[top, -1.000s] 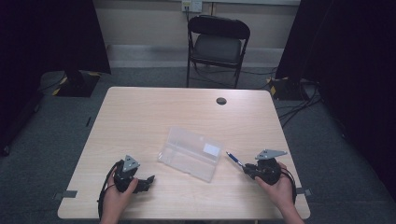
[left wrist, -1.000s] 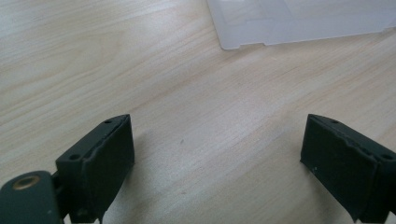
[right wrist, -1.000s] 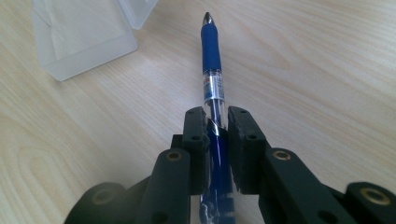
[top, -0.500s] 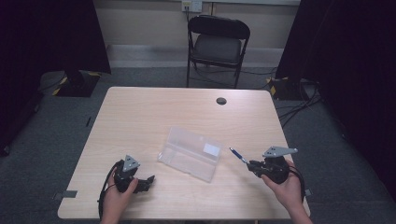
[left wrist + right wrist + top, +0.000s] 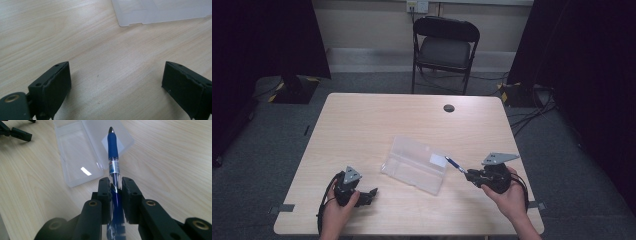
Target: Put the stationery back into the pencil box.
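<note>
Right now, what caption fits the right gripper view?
Right gripper shut on a blue pen above an open clear case.

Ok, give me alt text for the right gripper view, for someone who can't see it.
The right gripper is shut on a blue pen, whose tip points away over an open clear plastic case lying on the light wooden table. The left gripper sits at the far top left corner.
</note>
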`<state>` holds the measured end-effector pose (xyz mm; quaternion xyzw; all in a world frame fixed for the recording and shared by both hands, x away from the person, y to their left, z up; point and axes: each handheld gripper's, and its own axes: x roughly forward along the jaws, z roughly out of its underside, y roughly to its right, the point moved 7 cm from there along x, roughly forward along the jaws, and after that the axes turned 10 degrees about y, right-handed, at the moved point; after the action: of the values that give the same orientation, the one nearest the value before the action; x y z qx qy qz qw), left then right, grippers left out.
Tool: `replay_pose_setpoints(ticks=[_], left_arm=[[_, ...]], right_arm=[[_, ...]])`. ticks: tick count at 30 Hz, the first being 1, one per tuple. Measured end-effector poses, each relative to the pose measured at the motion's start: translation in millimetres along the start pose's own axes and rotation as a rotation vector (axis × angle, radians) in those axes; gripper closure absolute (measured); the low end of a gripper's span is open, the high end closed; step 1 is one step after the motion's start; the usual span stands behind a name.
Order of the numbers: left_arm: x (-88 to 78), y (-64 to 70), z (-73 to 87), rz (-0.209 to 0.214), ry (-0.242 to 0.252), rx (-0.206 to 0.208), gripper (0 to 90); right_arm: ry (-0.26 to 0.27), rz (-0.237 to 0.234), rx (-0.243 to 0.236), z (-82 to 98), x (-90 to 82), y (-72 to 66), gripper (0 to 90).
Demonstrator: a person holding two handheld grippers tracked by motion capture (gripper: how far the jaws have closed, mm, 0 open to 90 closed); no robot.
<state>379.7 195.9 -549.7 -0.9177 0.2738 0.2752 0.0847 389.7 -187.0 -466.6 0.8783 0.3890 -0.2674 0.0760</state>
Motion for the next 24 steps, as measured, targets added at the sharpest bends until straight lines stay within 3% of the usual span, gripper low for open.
replay_pose_setpoints(ticks=[8, 24], left_arm=[[0.0, 0.1, 0.0, 0.000, 0.000, -0.002, 8.2], [0.1, 0.3, 0.0, -0.001, 0.001, -0.004, 8.2]], right_arm=[[0.002, -0.041, -0.011, -8.3, 14.4, -11.3, 77.4], [0.003, -0.087, -0.031, -24.2, 24.0, -30.1, 77.5]])
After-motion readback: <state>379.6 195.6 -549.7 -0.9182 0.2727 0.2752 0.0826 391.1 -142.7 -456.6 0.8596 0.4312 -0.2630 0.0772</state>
